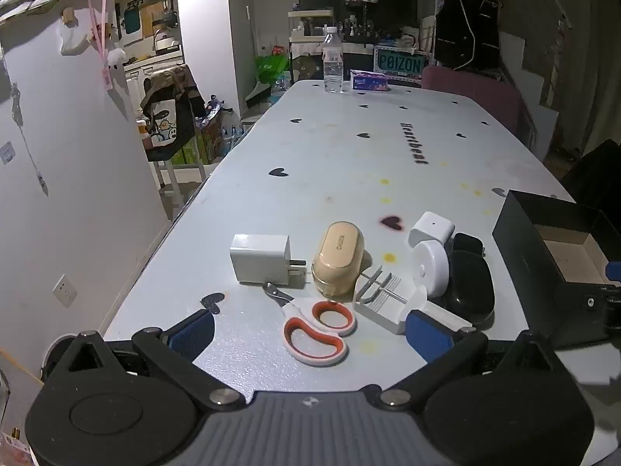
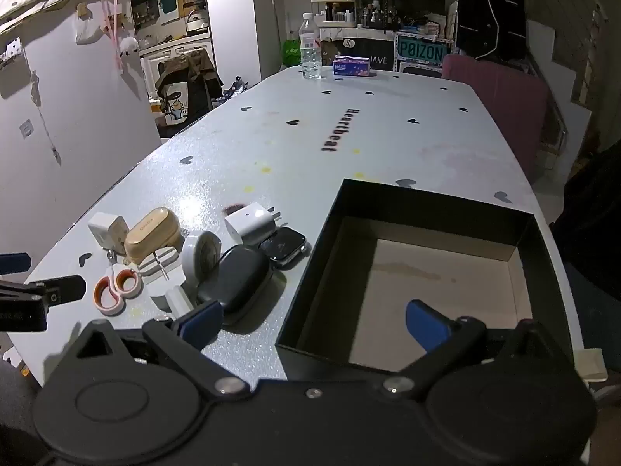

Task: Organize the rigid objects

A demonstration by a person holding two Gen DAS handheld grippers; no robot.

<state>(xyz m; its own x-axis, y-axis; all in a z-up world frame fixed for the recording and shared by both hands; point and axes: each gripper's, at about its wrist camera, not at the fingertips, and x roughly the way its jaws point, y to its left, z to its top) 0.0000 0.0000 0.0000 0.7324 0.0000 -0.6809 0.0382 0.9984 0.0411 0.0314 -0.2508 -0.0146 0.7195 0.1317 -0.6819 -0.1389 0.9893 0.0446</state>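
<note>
Orange-handled scissors [image 1: 316, 328] lie on the pale table between the wide-apart fingers of my left gripper [image 1: 310, 334], which is open and touches nothing. Behind them sit a white charger [image 1: 259, 258], a beige case [image 1: 337, 260], a white comb-like holder [image 1: 388, 305], a white round disc [image 1: 431, 268], a white plug [image 1: 431, 229] and a black case [image 1: 471, 287]. My right gripper [image 2: 314, 324] is open and empty over the near-left corner of an empty black box [image 2: 427, 202]. A smartwatch [image 2: 283, 248] lies beside the black case [image 2: 240, 279].
A water bottle [image 1: 333, 60] and a tissue pack [image 1: 368, 79] stand at the table's far end. A pink chair [image 2: 500, 97] is at the far right. The table's left edge [image 1: 155, 240] runs along a wall. The table's middle, printed with hearts, holds nothing.
</note>
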